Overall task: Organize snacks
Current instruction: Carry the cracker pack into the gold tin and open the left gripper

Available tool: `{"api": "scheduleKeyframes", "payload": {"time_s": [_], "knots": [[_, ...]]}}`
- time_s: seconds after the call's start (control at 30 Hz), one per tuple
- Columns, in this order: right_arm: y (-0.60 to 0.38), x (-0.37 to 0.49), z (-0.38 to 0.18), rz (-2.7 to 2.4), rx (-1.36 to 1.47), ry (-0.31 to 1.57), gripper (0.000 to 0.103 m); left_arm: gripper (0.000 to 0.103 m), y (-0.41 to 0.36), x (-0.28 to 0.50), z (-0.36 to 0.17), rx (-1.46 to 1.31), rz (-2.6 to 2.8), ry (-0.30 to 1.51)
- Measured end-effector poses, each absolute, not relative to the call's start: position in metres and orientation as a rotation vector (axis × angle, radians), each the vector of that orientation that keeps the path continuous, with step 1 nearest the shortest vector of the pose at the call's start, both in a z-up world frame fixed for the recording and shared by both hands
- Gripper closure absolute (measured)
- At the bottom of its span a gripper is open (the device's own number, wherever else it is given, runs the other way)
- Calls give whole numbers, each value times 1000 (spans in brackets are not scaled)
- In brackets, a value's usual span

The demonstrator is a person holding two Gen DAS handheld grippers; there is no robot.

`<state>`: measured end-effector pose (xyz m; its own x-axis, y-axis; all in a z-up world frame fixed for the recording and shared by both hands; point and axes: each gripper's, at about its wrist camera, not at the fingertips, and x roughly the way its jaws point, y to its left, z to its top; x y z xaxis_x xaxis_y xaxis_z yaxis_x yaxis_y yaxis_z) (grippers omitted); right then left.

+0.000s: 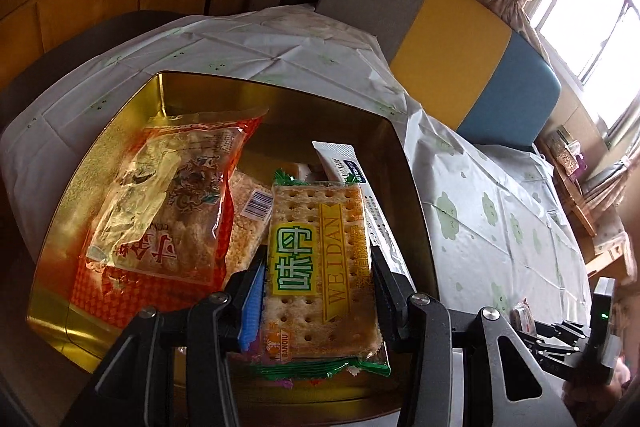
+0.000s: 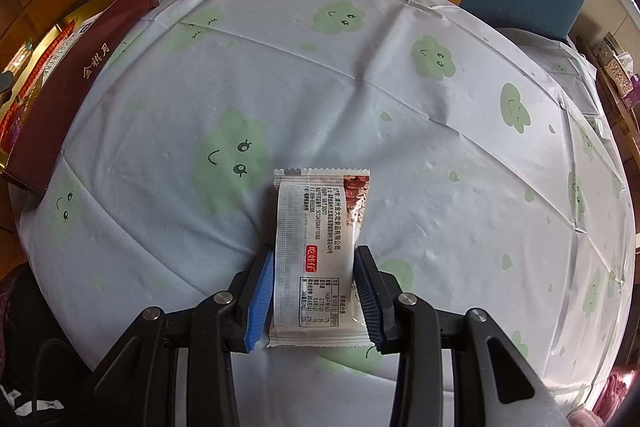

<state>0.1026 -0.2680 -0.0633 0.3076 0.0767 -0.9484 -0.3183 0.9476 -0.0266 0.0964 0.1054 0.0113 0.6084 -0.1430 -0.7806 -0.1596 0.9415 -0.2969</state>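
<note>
Gold-lined and already crowded, the tin point(image 1: 188, 95) sits directly under the left claw point(image 1: 318, 291), which is clamped on a green-edged cracker packet point(image 1: 320, 267) — the packet's long axis runs straight ahead between the two fingers, its far end reaching toward the middle of the tin. An orange snack bag point(image 1: 160, 211) fills the tin's left half, and a white sachet point(image 1: 352, 179) lies along the right wall just beyond the crackers. I cannot tell whether the cracker packet is resting on the items beneath it or hanging slightly above them.

On the right side, the right claw point(image 2: 314, 291) brackets a white snack bar wrapper point(image 2: 320, 255) lying on the cloud-print cloth of the counter point(image 2: 440, 187). Both pads press its long edges and the wrapper looks slightly pinched, so I judge it gripped, though it seems not yet lifted off the cloth. Its long axis also points straight ahead, away from the claw.

What matters for the coming move: from the right wrist view the tin, seen as a dark red box side point(image 2: 80, 75), lies well off to the left and farther back, so the bar has to travel leftward across open cloth. The left claw is the nearer one — its packet probably only needs releasing where the tin has room.
</note>
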Motion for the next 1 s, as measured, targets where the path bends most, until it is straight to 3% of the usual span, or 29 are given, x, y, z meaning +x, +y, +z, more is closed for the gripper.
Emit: {"api": "scheduleKeyframes", "payload": {"time_s": [0.43,1.0], "knots": [[-268,103,-63,266,-224,1235,63,56,92,155,-21,-197,126,991],[-265,102,-62,266,-238,1231,63,53,95,134,-15,-239,137,997]]}}
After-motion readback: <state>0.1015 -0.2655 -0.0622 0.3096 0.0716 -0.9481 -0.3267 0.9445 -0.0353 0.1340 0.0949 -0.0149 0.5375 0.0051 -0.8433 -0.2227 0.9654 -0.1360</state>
